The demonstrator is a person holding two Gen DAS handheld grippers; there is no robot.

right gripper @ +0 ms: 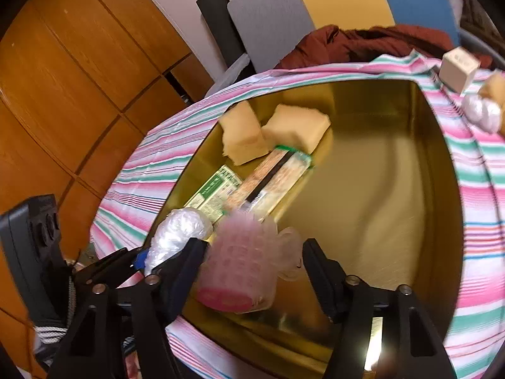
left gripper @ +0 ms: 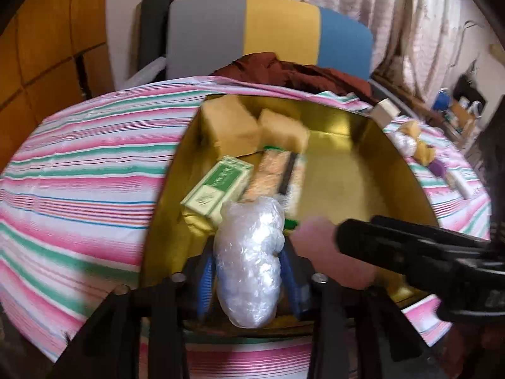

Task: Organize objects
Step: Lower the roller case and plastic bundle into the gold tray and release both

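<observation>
A gold tin (left gripper: 363, 173) lies open on the striped cloth. It holds two yellow sponges (left gripper: 227, 126), a green box (left gripper: 217, 189) and a long snack packet (left gripper: 274, 173). A clear bubble-wrap bundle (left gripper: 249, 271) lies between the blue pads of my left gripper (left gripper: 247, 252) at the tin's near edge; the pads stand just off its sides, so it is open. My right gripper (right gripper: 254, 246) is open above the tin (right gripper: 378, 189), with a pink bubble-wrap roll (right gripper: 236, 268) against its left finger and clear of the right one. The same bundle (right gripper: 176, 237) shows at its left.
On the cloth right of the tin sit a small white box (left gripper: 383, 109), a yellow sponge with another wrap bundle (left gripper: 407, 139) and a purple item (left gripper: 437, 167). Behind the table are a grey, yellow and blue chair back (left gripper: 268, 28) and a brown garment (left gripper: 284, 69). A wooden cabinet (right gripper: 79, 63) stands at left.
</observation>
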